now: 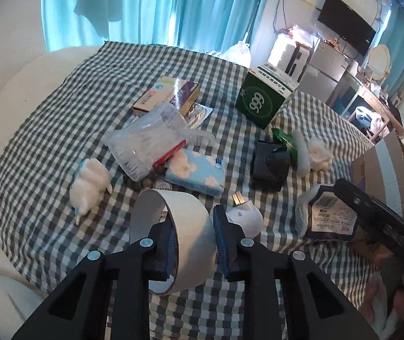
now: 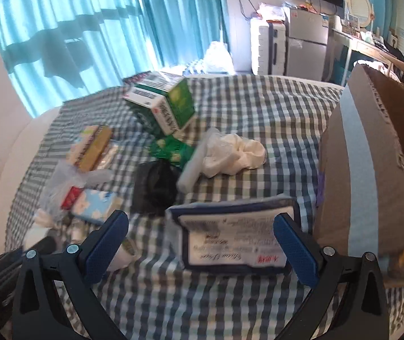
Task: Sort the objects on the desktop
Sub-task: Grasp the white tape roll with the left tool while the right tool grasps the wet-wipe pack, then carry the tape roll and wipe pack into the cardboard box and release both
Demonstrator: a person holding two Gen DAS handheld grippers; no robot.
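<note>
My left gripper is shut on a roll of tape, one finger inside the ring and one outside, just above the checked cloth. My right gripper is open, its fingers on either side of a dark flat packet with a white label that lies on the cloth. That packet also shows in the left wrist view, with the right gripper over it. A cardboard box stands open at the right.
On the cloth lie a green 999 box, a clear plastic bag, a blue cloud-print pack, a black pouch, a white plug, cotton swabs and a white cloth.
</note>
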